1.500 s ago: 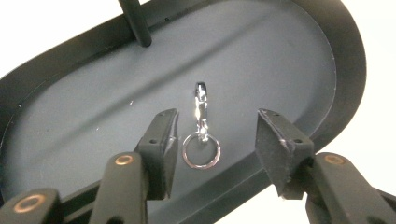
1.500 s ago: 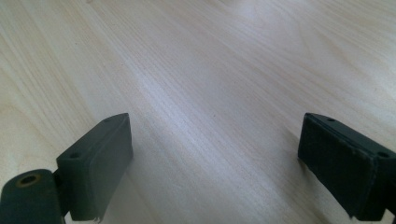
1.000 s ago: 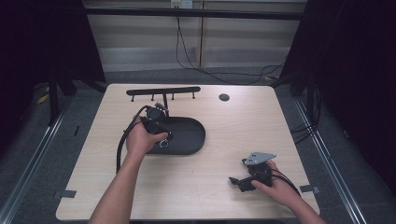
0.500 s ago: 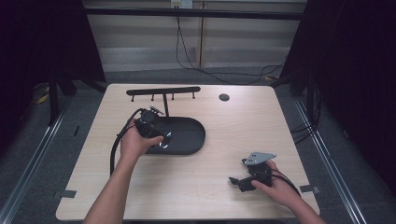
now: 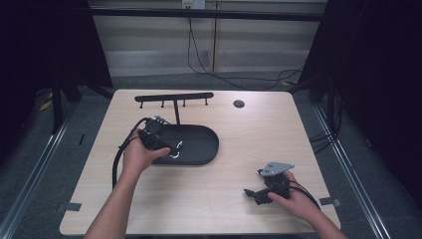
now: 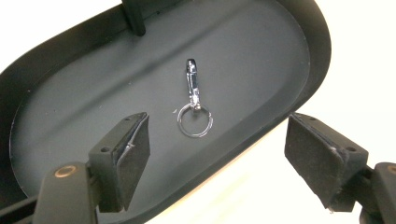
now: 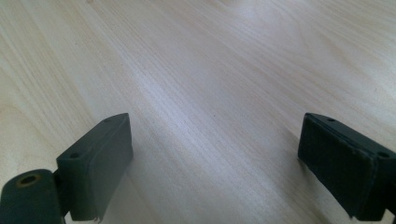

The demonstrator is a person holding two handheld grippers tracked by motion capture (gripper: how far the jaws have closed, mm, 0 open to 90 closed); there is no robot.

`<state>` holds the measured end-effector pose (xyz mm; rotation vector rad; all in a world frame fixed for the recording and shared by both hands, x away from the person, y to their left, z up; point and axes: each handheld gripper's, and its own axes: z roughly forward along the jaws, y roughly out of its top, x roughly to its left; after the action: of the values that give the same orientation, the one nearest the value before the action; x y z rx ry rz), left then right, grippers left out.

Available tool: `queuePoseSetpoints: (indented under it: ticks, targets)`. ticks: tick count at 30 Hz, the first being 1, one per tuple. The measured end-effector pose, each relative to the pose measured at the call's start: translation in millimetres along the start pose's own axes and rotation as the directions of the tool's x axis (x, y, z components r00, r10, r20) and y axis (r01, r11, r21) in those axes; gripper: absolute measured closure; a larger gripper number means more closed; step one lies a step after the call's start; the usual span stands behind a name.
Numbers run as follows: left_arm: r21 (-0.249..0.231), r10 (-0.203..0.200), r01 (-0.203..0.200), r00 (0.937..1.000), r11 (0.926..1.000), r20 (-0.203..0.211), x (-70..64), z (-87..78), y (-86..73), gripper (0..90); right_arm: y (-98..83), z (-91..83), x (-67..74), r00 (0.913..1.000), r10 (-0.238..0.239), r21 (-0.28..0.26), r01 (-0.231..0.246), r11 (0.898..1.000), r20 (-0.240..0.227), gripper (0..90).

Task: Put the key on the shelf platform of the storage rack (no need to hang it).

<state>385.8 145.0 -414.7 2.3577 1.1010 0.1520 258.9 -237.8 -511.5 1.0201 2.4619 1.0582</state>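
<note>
Broadly, a pale wood-grain rectangular table [image 5: 234, 199] takes up the middle of the high view, with grey floor around it and dark curtains to either side. Near its far edge stands a black T-shaped rack with short pegs [image 5: 174, 97], and beside that, toward the right, a small black round cap [image 5: 239, 103] sits in the tabletop. A black oval metal tray [image 5: 201, 144] lies left of centre, just in front of the rack's post.

At the tray's left end the left gripper [image 5: 166, 148] is held in the person's left hand [image 5: 137, 157], with its black cable looping off to the left. In the left gripper view its jaws stand wide apart and hold nothing; one pad hangs over the tray floor, the other over the tray's rim and the table beyond.

Near the front right corner the right gripper [image 5: 256, 195] rests low over bare wood in the right hand [image 5: 293, 201], jaws likewise spread wide and empty.

Smallest of all, a shiny silver snap hook on a split key ring [image 6: 194, 105] lies flat on the tray floor, between and beyond the left gripper's pads, touching neither.
</note>
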Motion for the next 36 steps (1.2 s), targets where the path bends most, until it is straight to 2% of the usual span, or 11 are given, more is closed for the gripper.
queuePoseSetpoints:
  ticks: [1,2,6,12,13,18,21,22,33,36]
  targets:
    - [0.004,0.010,-0.010,1.0000,0.9999,0.000,0.4,-0.8,-0.8,22.3,0.0,0.0,0.0,1.0000,0.000,0.000,0.000,1.000,0.000,9.6]
    - [0.003,-0.003,0.003,1.0000,1.0000,0.004,-0.5,-0.9,-1.5,22.2,0.0,0.0,0.0,1.0000,0.000,0.000,0.000,1.000,0.000,9.6]
    - [0.001,0.016,-0.016,0.9999,0.9999,0.007,-0.4,-2.7,-3.9,21.4,0.0,0.0,0.0,1.0000,0.000,0.000,0.000,1.000,0.000,9.6]
    - [-0.001,0.009,-0.009,0.9998,1.0000,0.015,-1.3,-2.8,-9.7,20.3,0.0,0.0,0.0,1.0000,0.000,0.000,0.000,1.000,0.000,9.6]
    - [-0.001,0.019,-0.019,0.9997,0.9998,0.016,-0.7,-3.2,-10.8,20.1,0.0,0.0,0.0,1.0000,0.000,0.000,0.000,1.000,0.000,9.6]
    - [-0.009,0.006,-0.006,0.9998,0.9999,0.017,-1.0,-5.3,-15.0,19.2,0.0,0.0,0.0,1.0000,0.000,0.000,0.000,1.000,0.000,9.6]
    - [-0.006,0.025,-0.025,0.9995,0.9997,0.019,0.6,-8.6,-17.1,18.3,0.0,0.0,0.0,1.0000,0.000,0.000,0.000,1.000,0.000,9.6]
    - [-0.008,0.014,-0.014,0.9996,0.9999,0.022,0.1,-9.1,-18.1,18.2,0.0,0.0,0.0,1.0000,0.000,0.000,0.000,1.000,0.000,9.6]
    - [-0.011,0.047,-0.046,0.9979,0.9989,0.045,0.2,-9.9,-31.0,15.7,0.0,0.0,0.0,1.0000,0.000,0.000,0.000,1.000,0.000,9.6]
    - [-0.008,0.040,-0.039,0.9978,0.9992,0.053,0.5,-10.3,-33.5,15.7,0.0,0.0,0.1,1.0000,0.000,0.000,0.000,1.000,0.000,9.6]
